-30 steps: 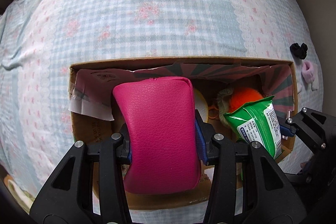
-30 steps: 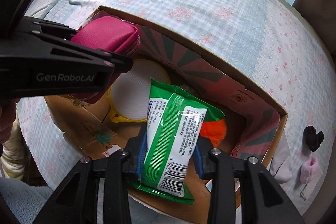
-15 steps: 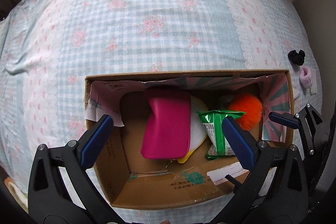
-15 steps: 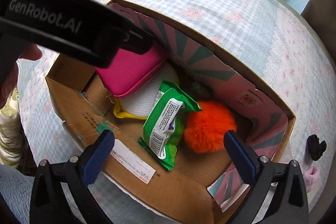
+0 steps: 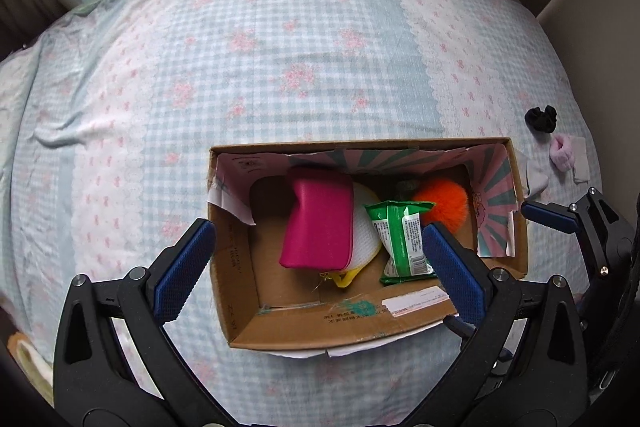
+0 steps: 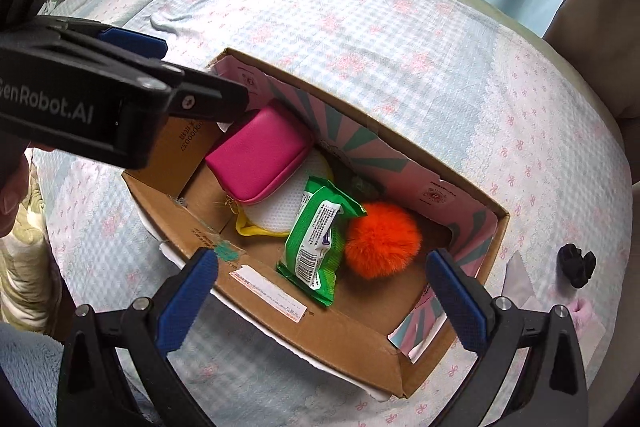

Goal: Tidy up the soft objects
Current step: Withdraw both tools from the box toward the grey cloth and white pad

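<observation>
Left wrist view: the left gripper point(image 5: 316, 267) is being held above the cardboard box point(image 5: 240, 291) with its jaws spread wide and nothing between them; over the last second they have been opening. Inside the box, the pink pouch point(image 5: 320, 223) is being propped partly over a white and yellow mesh item point(image 5: 365, 227), and the green wipes packet point(image 5: 402, 241) is lying just beside it, touching the orange pompom point(image 5: 444, 203). The box is being supported by a checked floral bedsheet point(image 5: 280, 67). A black scrunchie point(image 5: 541, 118) and a pink scrunchie point(image 5: 562, 153) are lying on the sheet, outside the box to its right.

From the right wrist view, the right gripper point(image 6: 320, 295) is likewise being held wide open and empty over the box point(image 6: 332, 331), its jaws having just been opening. The pouch point(image 6: 258, 155), packet point(image 6: 320, 235) and pompom point(image 6: 382, 243) are being seen below it, resting in the box.
</observation>
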A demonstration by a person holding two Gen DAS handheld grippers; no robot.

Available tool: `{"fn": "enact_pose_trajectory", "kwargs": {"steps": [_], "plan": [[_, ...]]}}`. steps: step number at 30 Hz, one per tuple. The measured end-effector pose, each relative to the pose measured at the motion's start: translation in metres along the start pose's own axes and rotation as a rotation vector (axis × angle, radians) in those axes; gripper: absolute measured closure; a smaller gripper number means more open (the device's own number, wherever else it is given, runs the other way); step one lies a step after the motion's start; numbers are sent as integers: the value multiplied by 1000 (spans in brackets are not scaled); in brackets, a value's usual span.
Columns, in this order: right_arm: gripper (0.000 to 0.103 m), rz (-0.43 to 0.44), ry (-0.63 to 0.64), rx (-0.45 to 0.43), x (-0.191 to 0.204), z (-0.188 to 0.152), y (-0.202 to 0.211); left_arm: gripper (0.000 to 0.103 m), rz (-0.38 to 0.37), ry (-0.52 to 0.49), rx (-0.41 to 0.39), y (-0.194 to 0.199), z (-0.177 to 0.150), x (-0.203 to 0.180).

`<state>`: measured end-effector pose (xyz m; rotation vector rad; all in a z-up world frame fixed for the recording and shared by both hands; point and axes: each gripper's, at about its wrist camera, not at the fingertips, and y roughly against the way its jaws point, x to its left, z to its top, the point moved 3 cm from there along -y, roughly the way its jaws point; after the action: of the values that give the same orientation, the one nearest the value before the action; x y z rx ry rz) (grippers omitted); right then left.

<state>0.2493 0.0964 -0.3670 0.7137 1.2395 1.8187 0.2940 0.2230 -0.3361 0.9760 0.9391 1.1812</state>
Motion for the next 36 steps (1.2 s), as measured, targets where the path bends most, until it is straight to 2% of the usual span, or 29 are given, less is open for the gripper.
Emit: {"fn": "enact_pose_trajectory", "kwargs": {"steps": [6, 13, 22, 28, 36], "plan": [[0, -32, -21, -100, 8, 8, 62, 0, -16, 58, -102, 68, -10, 7], [0, -54, -166, -189, 10, 5, 143, 0, -4, 95, -243, 153, -30, 8], [0, -194, -356, -309, 2, -14, 234, 0, 66, 67, -407, 238, -62, -8], [0, -229, -445, -409, -2, -29, 276, 0, 81, 63, -451, 264, -87, -16], [0, -260, -517, -455, -8, -50, 302, 0, 50, 71, -466, 273, -91, -32]]}}
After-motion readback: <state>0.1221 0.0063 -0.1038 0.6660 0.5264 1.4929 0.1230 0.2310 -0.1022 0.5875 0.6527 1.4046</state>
